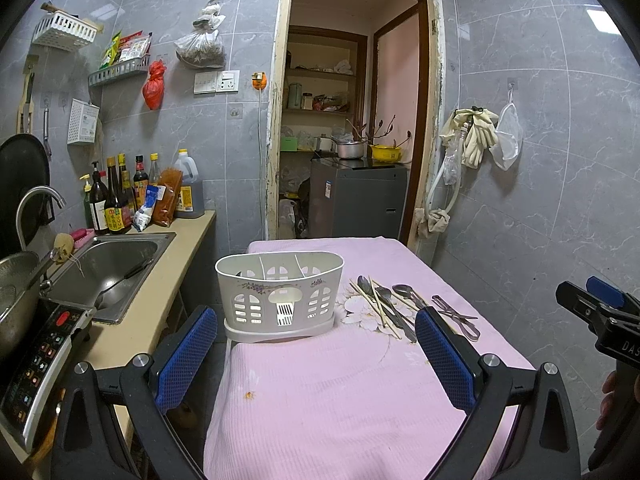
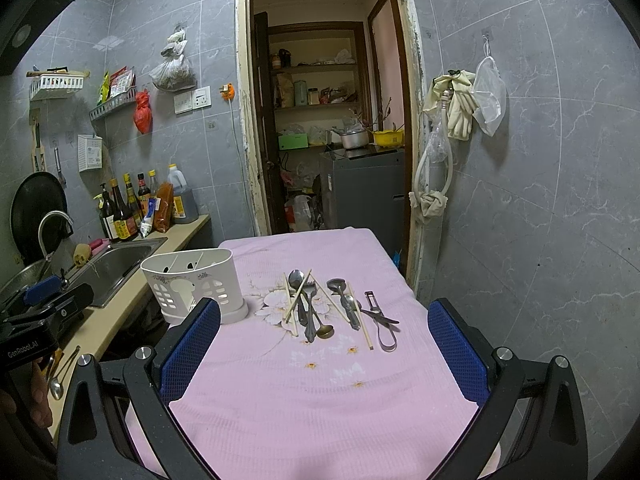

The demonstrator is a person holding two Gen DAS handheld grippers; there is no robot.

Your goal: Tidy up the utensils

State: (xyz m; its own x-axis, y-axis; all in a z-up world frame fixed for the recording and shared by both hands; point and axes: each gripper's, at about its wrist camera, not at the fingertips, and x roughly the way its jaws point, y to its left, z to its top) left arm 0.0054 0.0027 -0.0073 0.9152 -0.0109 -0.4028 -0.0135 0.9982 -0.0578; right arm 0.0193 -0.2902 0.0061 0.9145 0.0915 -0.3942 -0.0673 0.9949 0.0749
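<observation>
A white slotted utensil holder (image 1: 280, 296) (image 2: 196, 288) stands upright at the left of a pink-covered table (image 1: 340, 392) (image 2: 320, 392). To its right lies a loose pile of metal spoons (image 2: 310, 312) (image 1: 390, 306), wooden chopsticks (image 2: 298, 292) (image 1: 374, 304) and a peeler (image 2: 380, 320) (image 1: 456, 314). My left gripper (image 1: 316, 356) is open and empty, held above the table's near part, facing the holder. My right gripper (image 2: 324, 352) is open and empty, facing the pile from the near side.
A counter with a steel sink (image 1: 108, 268) (image 2: 116, 264), sauce bottles (image 1: 120, 196) and an induction cooker (image 1: 40, 364) runs along the left. A doorway (image 1: 352, 120) lies behind the table. Gloves and bags (image 1: 480, 136) hang on the right wall.
</observation>
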